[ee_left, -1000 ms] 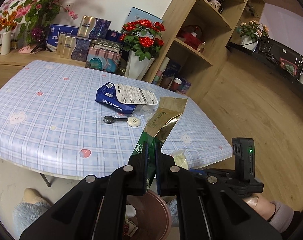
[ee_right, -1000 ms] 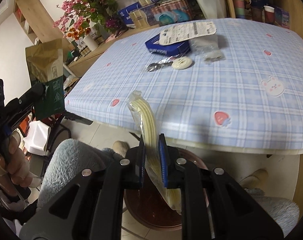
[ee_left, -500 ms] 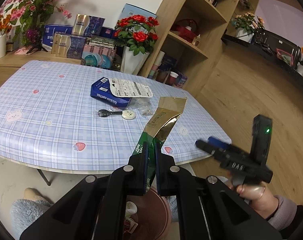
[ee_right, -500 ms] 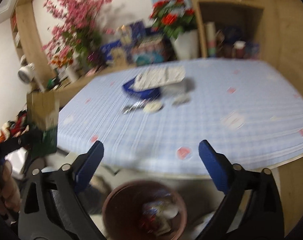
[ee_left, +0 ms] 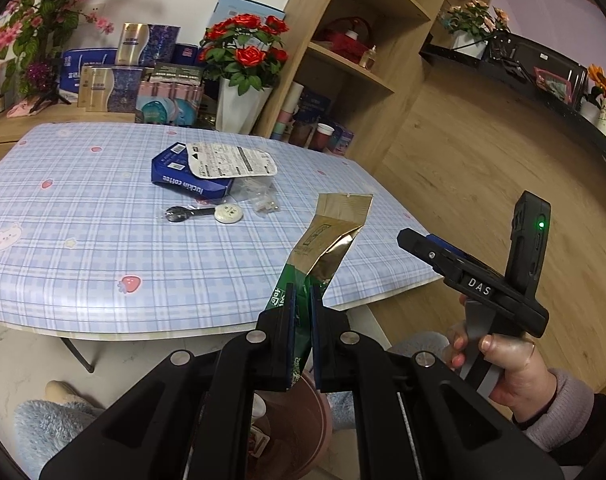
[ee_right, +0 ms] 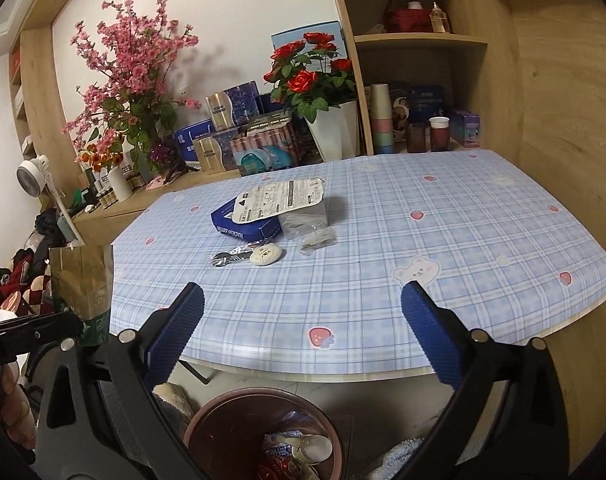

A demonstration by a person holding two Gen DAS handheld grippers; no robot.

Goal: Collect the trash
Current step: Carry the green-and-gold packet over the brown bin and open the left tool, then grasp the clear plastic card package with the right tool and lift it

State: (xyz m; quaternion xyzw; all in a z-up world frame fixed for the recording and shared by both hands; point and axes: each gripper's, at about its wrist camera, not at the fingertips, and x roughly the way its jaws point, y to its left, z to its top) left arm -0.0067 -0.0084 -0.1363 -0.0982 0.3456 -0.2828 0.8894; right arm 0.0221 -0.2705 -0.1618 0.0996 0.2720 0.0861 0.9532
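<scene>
My left gripper (ee_left: 301, 292) is shut on a green and gold foil pouch (ee_left: 331, 232), which sticks up over the table's front edge. A brown bin (ee_right: 207, 412) stands on the floor below, with trash (ee_right: 299, 448) inside it. My right gripper (ee_right: 303, 290) is open wide above the bin, with nothing between its blue pads. On the table lie a blue coffee box (ee_right: 243, 228), a white printed packet (ee_right: 281, 198), a clear plastic bag (ee_right: 311, 228), a wrapped spoon (ee_right: 229, 257) and a round white disc (ee_right: 265, 255).
The table (ee_right: 383, 320) has a blue checked cloth and a rounded front edge. Behind it stand boxes, a white vase of red roses (ee_right: 331, 136) and a wooden shelf unit (ee_right: 423, 44) with cups. Fluffy grey slippers (ee_left: 51, 428) sit beside the bin.
My right gripper let go of a cream plastic packet, spread its jaws wide and tilted upward. The left gripper kept its hold on the pouch and drifted a little.
</scene>
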